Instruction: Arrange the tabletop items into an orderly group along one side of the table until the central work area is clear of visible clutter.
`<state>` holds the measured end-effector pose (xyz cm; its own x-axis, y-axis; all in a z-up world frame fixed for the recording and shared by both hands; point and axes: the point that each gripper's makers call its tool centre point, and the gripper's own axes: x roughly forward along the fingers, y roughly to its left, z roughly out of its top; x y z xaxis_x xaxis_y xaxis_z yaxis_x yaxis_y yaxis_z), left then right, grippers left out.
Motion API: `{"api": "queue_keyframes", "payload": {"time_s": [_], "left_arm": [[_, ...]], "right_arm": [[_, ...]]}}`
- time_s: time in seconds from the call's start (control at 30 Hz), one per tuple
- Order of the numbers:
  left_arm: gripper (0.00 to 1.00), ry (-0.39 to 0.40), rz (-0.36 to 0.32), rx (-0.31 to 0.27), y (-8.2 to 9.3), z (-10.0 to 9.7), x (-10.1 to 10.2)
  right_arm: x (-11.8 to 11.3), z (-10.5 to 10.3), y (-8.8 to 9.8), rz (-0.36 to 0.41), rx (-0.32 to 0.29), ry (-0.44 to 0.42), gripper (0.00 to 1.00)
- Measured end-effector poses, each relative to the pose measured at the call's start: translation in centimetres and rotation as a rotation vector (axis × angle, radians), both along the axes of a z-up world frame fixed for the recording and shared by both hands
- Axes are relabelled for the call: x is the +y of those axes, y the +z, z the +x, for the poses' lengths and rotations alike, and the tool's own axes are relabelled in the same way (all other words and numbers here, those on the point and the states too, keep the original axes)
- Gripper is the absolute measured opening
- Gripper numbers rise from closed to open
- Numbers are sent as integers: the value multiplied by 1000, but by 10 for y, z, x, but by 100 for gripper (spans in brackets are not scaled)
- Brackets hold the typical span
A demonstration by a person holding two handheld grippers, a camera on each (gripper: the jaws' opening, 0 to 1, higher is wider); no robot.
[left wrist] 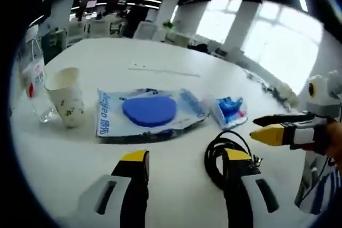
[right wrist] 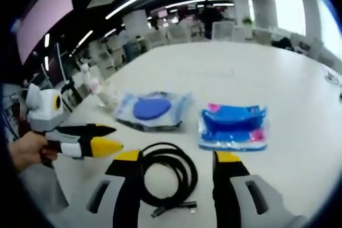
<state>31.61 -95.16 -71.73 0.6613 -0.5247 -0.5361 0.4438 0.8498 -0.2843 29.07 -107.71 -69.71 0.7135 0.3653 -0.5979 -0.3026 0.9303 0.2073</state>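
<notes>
- Left gripper [left wrist: 184, 158]: in the left gripper view its two yellow-tipped fingers [left wrist: 134, 157] stand wide apart, with nothing between them and only bare white counter [left wrist: 176, 62] in the gap. The right-hand finger overlaps the edge of the black cable coil [left wrist: 223, 156]; whether it touches the coil I cannot tell.
- Right gripper [right wrist: 179, 156]: in the right gripper view its fingers [right wrist: 127, 156] are also spread wide. The cable coil [right wrist: 166, 177] lies on the counter [right wrist: 256, 73] in the gap between them, not gripped.
- Each gripper shows in the other's view, held in a hand: the right one [left wrist: 267, 127] at the right edge, the left one [right wrist: 107, 138] at the left edge. In both, the black and yellow fingers appear parted with nothing in them.
- Flat packet with a blue disc [left wrist: 149, 110] lies mid-counter, ahead of the left gripper; it also shows ahead of the coil [right wrist: 152, 108].
- Small blue and pink packet [right wrist: 233, 125] lies just beside the disc packet, ahead of the right gripper's right finger [left wrist: 230, 109].
- Paper cup [left wrist: 67, 97] stands upright beside a clear plastic bottle [left wrist: 33, 78] at the counter's left end, well apart from the coil.
</notes>
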Motion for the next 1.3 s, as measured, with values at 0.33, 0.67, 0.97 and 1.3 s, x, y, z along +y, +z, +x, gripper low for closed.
{"api": "queue_keyframes", "payload": {"time_s": [0.33,0.67,0.97,1.3], "left_arm": [[71,54,25,-41,6,22,37],[80,88,36,-52,4,38,65],[59,143,40,-16,-9,51,85],[38,169,11,23,-22,57,88]], "right_arm": [[20,10,1,20,22,75,71],[33,27,7,38,-23,107,73],[34,51,5,5,-71,92,55],[33,71,-17,-18,-53,42,38]]}}
